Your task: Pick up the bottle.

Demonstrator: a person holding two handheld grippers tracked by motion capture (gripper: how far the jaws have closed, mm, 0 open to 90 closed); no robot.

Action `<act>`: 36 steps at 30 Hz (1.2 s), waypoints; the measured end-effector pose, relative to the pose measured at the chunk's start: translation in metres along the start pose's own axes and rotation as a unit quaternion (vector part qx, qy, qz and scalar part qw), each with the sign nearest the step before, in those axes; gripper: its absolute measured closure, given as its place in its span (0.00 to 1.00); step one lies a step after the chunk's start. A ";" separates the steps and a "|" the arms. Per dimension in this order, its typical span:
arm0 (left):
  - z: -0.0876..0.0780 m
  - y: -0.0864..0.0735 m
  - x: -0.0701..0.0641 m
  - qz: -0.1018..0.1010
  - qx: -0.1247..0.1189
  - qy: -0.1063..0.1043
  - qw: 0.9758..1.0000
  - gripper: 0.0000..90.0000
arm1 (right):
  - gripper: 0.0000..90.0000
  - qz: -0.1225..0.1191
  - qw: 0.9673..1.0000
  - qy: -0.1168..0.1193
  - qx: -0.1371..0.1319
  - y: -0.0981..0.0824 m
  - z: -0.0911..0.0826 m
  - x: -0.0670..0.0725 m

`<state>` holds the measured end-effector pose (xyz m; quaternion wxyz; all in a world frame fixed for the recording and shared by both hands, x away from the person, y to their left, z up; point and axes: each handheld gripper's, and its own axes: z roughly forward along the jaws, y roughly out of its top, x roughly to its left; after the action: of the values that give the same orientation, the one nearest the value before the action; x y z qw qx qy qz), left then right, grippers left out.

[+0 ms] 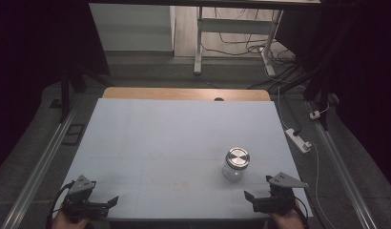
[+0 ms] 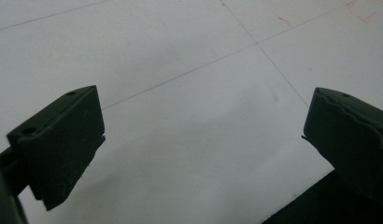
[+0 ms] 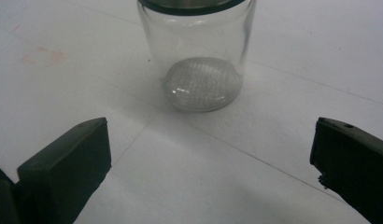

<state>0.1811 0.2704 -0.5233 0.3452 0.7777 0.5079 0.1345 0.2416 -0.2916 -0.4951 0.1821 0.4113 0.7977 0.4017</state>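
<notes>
My left gripper (image 1: 96, 202) rests at the near left corner of the counter (image 1: 150, 138), jaws spread apart and holding nothing; in the left gripper view I see bare white surface between them. It is well apart from the jar.

The jar (image 1: 236, 163) stands on the right half of the counter, nearer to me than the middle. It is upright: its long axis goes straight up from the surface, and the metal lid (image 1: 237, 157) faces the ceiling and sits on the mouth. The glass looks empty.

My right gripper (image 1: 260, 200) is near the jar, a little to its right, jaws wide apart and empty. In the right gripper view the jar (image 3: 199, 56) is in front, between the jaw lines but not yet between the jaws.

I judge this is the approach step. Next I must move the right gripper forward, keep it level, and bring the jaws around the glass body.
</notes>
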 end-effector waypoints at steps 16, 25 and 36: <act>0.000 0.000 0.000 0.005 -0.001 -0.016 1.000 0.00 | 0.00 0.003 1.000 0.009 0.002 0.000 0.000 -0.001; -0.001 -0.001 0.000 0.007 -0.001 -0.017 1.000 0.00 | 0.00 0.004 1.000 0.010 0.001 0.001 0.000 -0.001; -0.001 -0.001 0.000 0.009 -0.001 -0.018 1.000 0.00 | 0.00 -0.003 0.999 0.029 -0.015 0.005 0.003 0.000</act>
<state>0.1803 0.2705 -0.5232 0.3538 0.7841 0.4945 0.1245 0.2457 -0.2881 -0.4928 0.1666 0.3942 0.7977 0.4248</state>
